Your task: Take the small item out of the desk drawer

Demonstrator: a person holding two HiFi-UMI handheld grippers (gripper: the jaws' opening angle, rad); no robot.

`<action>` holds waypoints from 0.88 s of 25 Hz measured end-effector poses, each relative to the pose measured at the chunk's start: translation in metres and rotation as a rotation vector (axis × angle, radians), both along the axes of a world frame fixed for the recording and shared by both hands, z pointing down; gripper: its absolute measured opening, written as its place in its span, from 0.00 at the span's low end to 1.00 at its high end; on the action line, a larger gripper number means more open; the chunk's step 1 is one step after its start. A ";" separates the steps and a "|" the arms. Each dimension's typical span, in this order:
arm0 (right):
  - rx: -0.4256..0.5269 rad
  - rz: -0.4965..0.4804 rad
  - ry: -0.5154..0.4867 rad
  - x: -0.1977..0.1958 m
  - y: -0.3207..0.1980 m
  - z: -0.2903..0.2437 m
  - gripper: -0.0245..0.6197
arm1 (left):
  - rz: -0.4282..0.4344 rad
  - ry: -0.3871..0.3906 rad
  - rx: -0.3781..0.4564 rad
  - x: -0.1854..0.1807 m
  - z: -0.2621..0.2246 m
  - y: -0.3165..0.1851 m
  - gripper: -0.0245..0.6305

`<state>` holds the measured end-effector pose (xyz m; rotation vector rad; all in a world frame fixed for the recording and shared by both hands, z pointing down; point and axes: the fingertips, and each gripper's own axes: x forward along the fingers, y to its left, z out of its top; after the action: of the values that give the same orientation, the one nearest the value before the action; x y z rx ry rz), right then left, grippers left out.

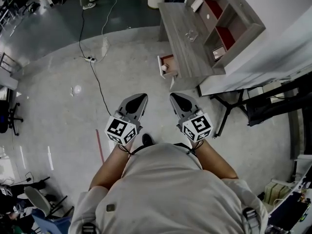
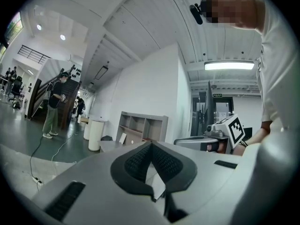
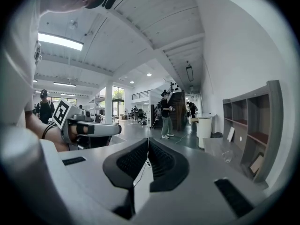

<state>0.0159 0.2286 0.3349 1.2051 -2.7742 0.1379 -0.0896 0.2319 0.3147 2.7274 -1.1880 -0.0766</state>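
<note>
closed left gripper point(image 1: 142, 98), closed right gripper point(image 1: 174, 97), open drawer point(image 1: 160, 63)

The drawer point(image 1: 169, 64) juts from the desk's point(image 1: 181, 30) left side, small item point(image 1: 165, 68) inside; shelves point(image 1: 229, 26) on its right.

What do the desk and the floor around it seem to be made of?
The desk looks like matte grey wood-grain laminate board: streaky grain lines run along its top. The floor is likely polished concrete: mottled grey, faint sheen.
</note>
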 end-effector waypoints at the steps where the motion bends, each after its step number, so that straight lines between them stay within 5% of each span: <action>1: 0.000 0.004 -0.002 -0.006 -0.003 0.001 0.07 | 0.005 0.000 -0.002 -0.005 0.001 -0.003 0.06; 12: 0.001 -0.013 -0.009 -0.039 -0.033 0.006 0.07 | 0.042 0.000 -0.019 -0.023 0.012 -0.035 0.06; 22: -0.003 -0.091 -0.035 -0.038 -0.100 0.014 0.07 | -0.009 -0.026 -0.032 -0.017 0.020 -0.094 0.06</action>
<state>-0.0217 0.1287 0.3485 1.0836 -2.8520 0.1562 -0.1069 0.1383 0.3350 2.7035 -1.1977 -0.0226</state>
